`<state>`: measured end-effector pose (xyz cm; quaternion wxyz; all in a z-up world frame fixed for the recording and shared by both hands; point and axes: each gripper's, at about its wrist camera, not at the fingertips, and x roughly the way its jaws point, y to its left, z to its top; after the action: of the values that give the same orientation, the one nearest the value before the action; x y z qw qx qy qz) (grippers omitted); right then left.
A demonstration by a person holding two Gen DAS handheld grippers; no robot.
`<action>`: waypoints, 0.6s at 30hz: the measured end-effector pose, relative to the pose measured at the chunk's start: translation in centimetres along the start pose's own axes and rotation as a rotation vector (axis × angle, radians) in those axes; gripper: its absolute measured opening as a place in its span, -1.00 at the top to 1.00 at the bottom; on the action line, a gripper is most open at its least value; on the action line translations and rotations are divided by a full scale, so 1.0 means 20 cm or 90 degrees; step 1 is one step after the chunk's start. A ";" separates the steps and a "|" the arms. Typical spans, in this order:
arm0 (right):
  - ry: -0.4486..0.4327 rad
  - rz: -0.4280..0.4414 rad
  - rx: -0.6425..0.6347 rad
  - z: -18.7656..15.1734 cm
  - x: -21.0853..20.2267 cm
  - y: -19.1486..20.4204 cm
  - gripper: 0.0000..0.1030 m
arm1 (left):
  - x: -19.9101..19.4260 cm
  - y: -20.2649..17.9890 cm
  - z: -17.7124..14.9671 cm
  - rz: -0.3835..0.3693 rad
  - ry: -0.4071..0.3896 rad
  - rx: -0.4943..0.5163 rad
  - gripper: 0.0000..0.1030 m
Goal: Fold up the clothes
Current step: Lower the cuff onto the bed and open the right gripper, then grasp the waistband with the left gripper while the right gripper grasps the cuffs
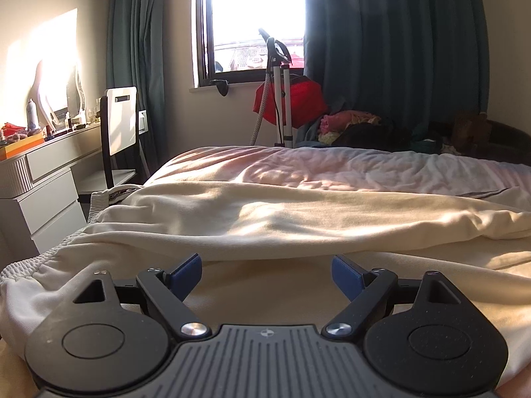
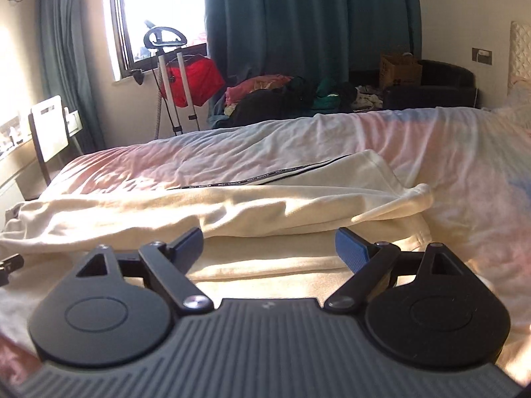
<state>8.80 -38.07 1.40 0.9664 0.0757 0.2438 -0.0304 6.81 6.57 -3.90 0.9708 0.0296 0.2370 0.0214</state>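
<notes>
2 grippers, left [image 1: 267,272] and right [image 2: 269,247], are held wide open and empty over cream trousers [image 1: 265,219] on bed [image 1: 365,165]; near edge judged next to be pinched for folding.

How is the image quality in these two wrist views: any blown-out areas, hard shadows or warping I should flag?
Left wrist: window blown out white, glare on the wall above the desk, sun streaks across the cream trousers, curtains bowed by fisheye. Right wrist: window overexposed too, bright patch on the trousers between the open fingers, far clothes pile dim.
</notes>
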 end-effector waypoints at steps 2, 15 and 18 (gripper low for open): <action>0.005 0.001 0.005 0.00 0.01 -0.01 -0.71 | -0.01 0.03 -0.02 0.010 0.019 -0.012 -0.71; 0.037 -0.021 0.090 -0.04 0.09 -0.18 -0.71 | -0.15 0.52 0.06 0.109 0.109 -0.201 -0.92; 0.047 -0.025 0.110 -0.05 0.10 -0.23 -0.71 | -0.15 0.66 0.09 0.134 0.133 -0.257 -0.92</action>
<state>9.72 -42.40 -1.07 0.9459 0.1549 0.2771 -0.0678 4.52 19.40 -0.03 0.9197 -0.1427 0.3225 0.1726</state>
